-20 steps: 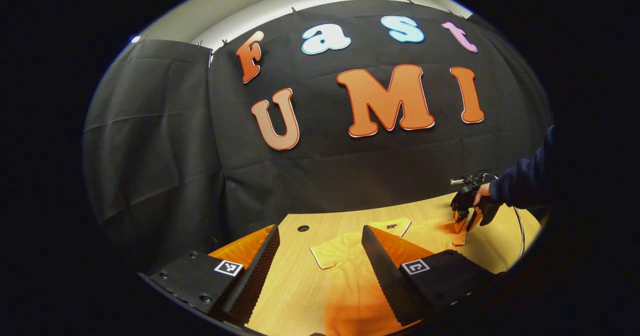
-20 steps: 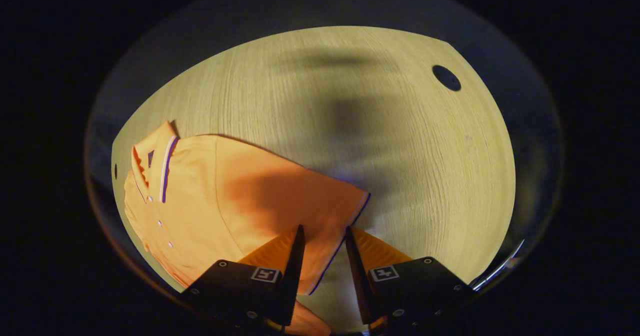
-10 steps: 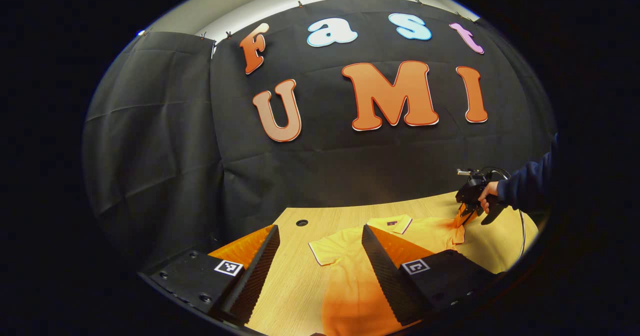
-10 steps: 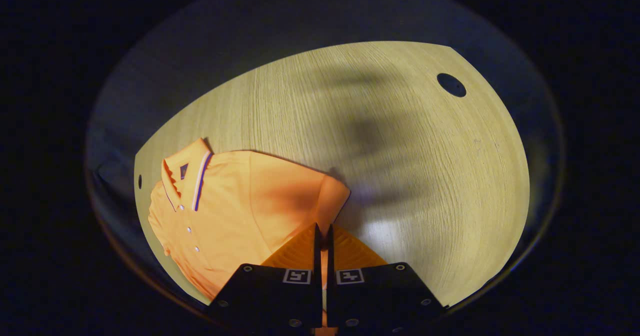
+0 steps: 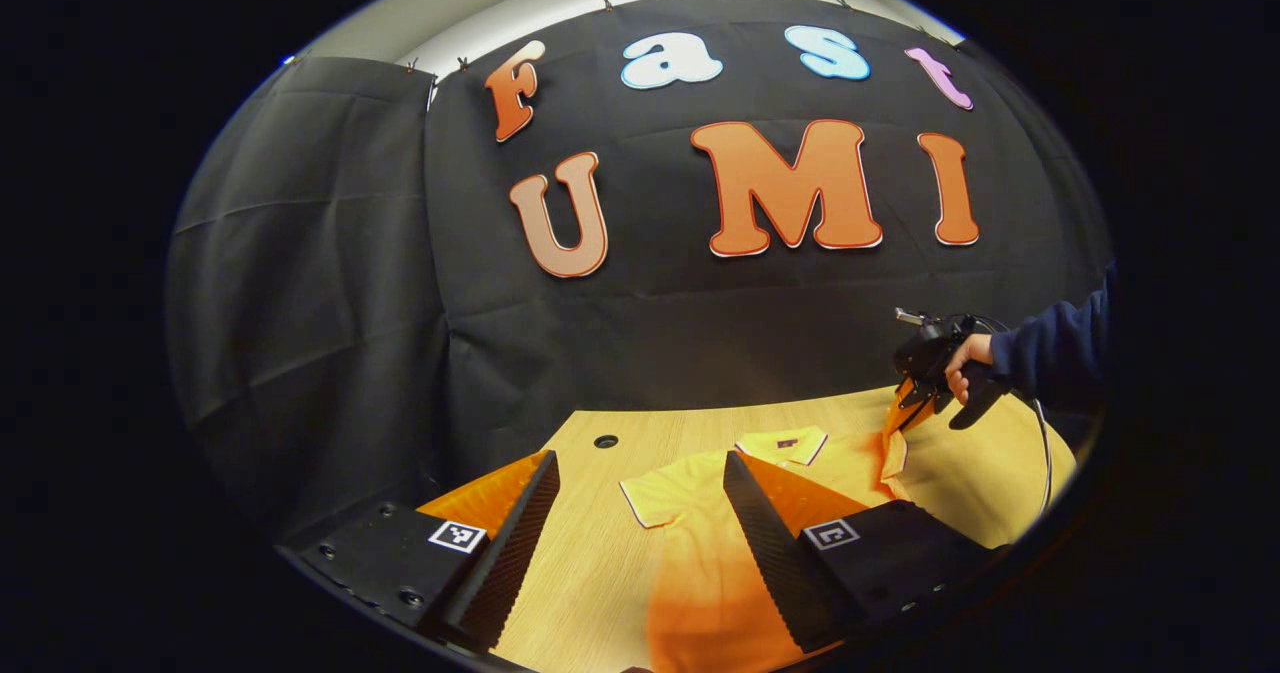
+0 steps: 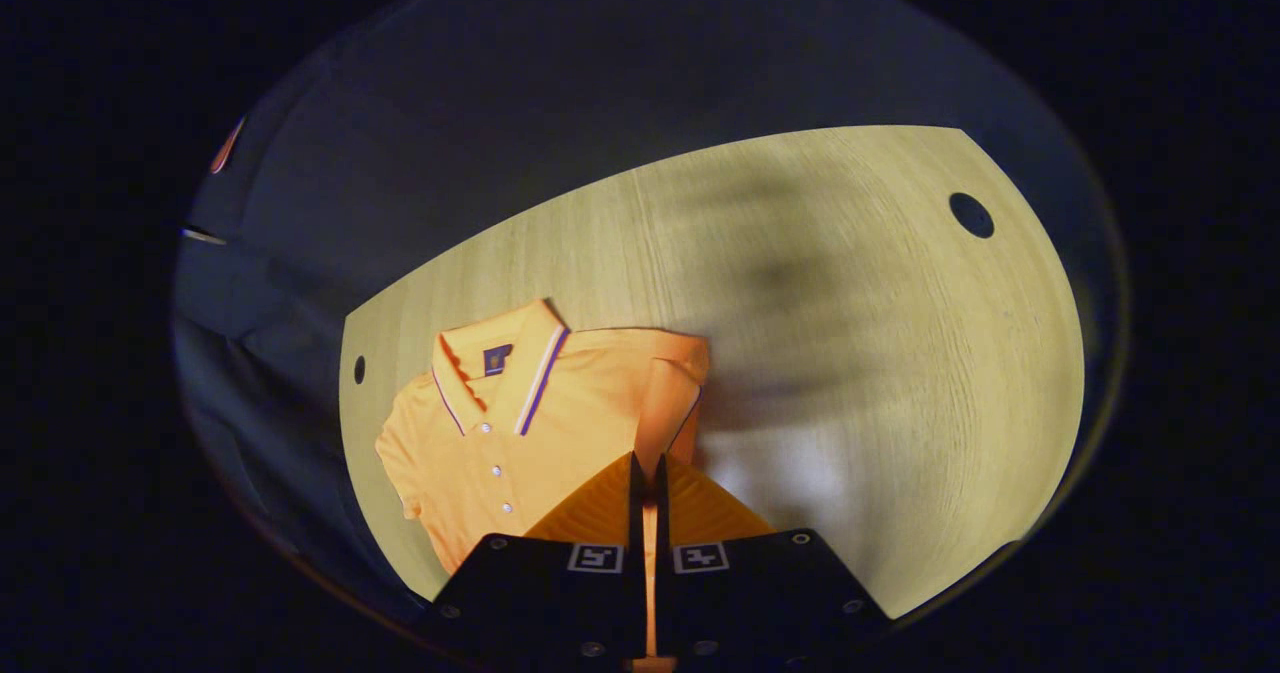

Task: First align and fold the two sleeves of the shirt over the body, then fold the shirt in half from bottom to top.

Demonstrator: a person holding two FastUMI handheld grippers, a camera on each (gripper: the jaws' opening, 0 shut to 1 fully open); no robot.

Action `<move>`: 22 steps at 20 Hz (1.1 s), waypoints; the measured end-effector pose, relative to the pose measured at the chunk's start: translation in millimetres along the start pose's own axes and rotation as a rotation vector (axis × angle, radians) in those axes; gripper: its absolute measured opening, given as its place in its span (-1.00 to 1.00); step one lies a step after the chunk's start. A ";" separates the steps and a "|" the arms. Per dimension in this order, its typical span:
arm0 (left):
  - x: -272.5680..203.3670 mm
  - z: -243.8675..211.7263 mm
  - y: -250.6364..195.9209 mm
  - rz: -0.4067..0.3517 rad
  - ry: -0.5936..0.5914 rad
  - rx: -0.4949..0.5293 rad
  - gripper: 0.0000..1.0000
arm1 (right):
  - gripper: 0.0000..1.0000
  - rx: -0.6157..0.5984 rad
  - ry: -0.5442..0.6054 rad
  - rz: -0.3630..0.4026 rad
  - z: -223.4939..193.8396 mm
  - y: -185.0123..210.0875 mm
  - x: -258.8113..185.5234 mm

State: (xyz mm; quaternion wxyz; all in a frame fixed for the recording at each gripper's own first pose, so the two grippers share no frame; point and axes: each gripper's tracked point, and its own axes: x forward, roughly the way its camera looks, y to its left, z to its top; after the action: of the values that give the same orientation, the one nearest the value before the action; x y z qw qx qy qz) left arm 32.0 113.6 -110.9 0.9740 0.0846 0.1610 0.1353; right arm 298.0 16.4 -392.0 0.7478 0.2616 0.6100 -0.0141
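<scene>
bare table [image 6: 850, 373] right of shirt [image 6: 520, 423], booth wall [image 5: 320, 283] behind

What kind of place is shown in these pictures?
Probably a recording booth, not a home: black cloth forms the wall, a bare wooden table holds one orange shirt, and a hand works a gripper.

The shirt [image 6: 520, 423] lies flat on the table [image 6: 880, 353].

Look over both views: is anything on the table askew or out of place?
Only the shirt is uneven: the right tool has pinched one sleeve and lifted it, while the other sleeve lies flat.
</scene>
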 end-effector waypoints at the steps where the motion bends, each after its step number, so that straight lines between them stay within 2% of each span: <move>1: 0.1 -1.3 1.4 0.004 0.005 0.004 0.98 | -0.93 0.009 0.005 0.030 -1.1 14.1 0.5; 2: -0.7 -4.2 2.2 0.008 0.010 0.006 0.98 | -0.92 0.018 0.014 0.060 -2.9 26.1 -0.2; 3: -0.6 -6.1 3.1 0.011 0.016 0.006 0.98 | -0.73 0.022 0.020 0.093 -4.3 37.6 0.1; 6: 0.3 -12.4 6.4 0.021 0.029 -0.007 0.98 | -0.40 0.018 0.022 0.175 -6.7 60.7 -7.8; 8: 4.5 -17.9 9.9 0.029 0.049 -0.024 0.98 | -0.24 -0.004 0.004 0.177 -5.1 60.3 -12.9; 9: 7.5 -19.4 11.5 0.033 0.061 -0.033 0.97 | -0.03 -0.022 -0.014 0.172 -4.3 56.8 -16.9; 10: 11.3 -23.3 13.3 0.036 0.080 -0.045 0.98 | 0.08 -0.046 -0.032 0.159 -2.5 52.2 -21.5; 11: 17.0 -26.8 15.8 0.037 0.099 -0.060 0.97 | 0.32 -0.070 -0.055 0.153 -1.4 50.7 -28.1; 12: 23.2 -32.3 16.9 0.037 0.127 -0.078 0.99 | 0.18 -0.097 -0.084 0.147 0.5 49.2 -35.1; 13: 30.8 -37.0 18.9 0.035 0.156 -0.097 0.98 | 0.79 -0.125 -0.111 0.140 0.6 47.6 -42.7; 14: 40.5 -41.4 19.5 0.029 0.184 -0.113 0.99 | 0.63 -0.147 -0.138 0.139 1.4 47.8 -52.2; 15: 48.2 -43.8 20.2 0.019 0.204 -0.120 1.00 | 0.74 -0.160 -0.164 0.142 0.1 49.8 -64.4; 17: 67.7 -44.6 23.5 -0.004 0.230 -0.134 0.98 | 0.81 -0.161 -0.219 0.153 -1.3 53.3 -86.5; 22: 127.6 -63.1 22.9 -0.107 0.326 -0.153 0.99 | 0.90 -0.133 -0.370 0.118 -11.9 50.7 -134.2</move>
State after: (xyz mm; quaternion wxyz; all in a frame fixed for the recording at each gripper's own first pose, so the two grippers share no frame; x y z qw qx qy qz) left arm 121.6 180.0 -202.2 0.9444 -0.0215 0.3101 0.1069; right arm 270.3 25.0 -251.1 0.8622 0.2399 0.4456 0.0221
